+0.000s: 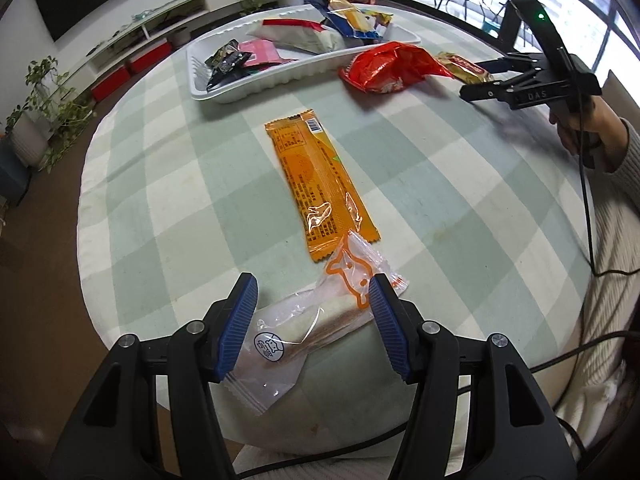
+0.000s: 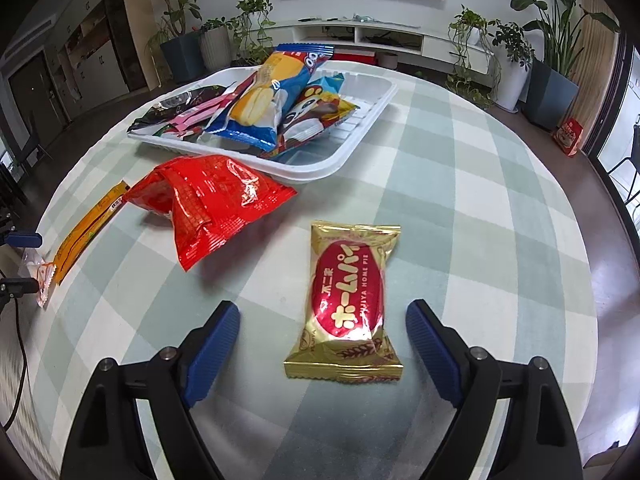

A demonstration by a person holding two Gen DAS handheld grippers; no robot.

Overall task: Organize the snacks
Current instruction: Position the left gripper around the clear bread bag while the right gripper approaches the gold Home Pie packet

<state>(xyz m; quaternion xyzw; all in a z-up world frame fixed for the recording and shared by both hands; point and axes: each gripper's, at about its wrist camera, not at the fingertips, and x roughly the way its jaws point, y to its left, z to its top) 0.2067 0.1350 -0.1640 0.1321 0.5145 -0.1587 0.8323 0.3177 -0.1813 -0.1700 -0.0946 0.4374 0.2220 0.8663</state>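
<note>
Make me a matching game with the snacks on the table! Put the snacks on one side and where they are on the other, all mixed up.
Snacks:
1. gold pie packet
2. clear sandwich packet
3. blue banana packet
4. red bag

Places:
A. in the white tray
B. between the left gripper's open fingers
C. between the right gripper's open fingers
D. on the cloth beside the tray

Pairs: 1-C, 2-B, 3-A, 4-D
</note>
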